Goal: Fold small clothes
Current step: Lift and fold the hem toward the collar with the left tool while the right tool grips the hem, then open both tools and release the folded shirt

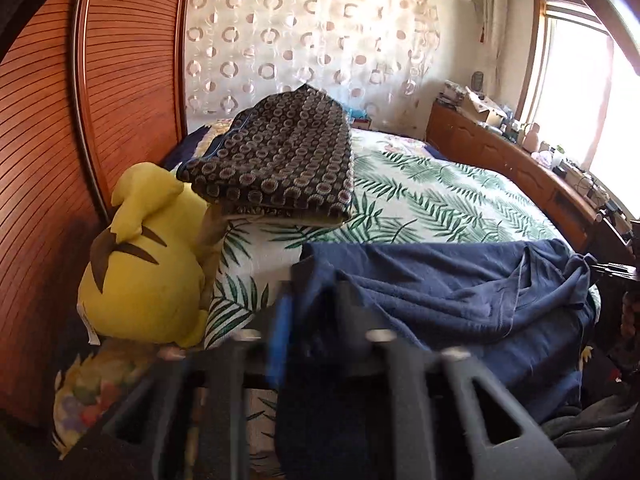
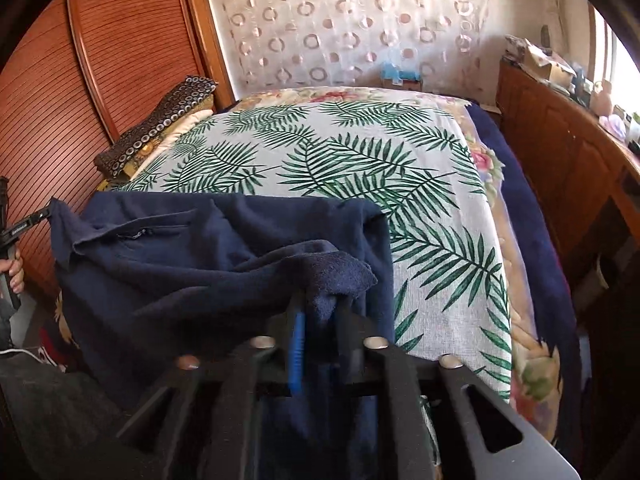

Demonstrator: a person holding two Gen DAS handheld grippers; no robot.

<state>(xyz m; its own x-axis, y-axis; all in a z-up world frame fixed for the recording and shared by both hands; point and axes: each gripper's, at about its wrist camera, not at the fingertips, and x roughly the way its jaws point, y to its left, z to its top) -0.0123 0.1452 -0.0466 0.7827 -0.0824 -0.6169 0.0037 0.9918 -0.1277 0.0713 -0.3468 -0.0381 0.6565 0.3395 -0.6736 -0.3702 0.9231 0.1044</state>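
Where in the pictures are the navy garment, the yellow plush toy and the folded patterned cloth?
navy garment [image 2: 224, 256]: right wrist view, on its middle, below the collar.
yellow plush toy [image 1: 144, 280]: left wrist view, on its yellow body.
folded patterned cloth [image 1: 280, 156]: left wrist view, on its top face.

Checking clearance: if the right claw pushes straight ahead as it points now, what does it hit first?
The navy garment: a bunched fold sits right between the right claw fingers. Beyond that lies the leaf-print bedspread; depth past the cloth is hard to judge.
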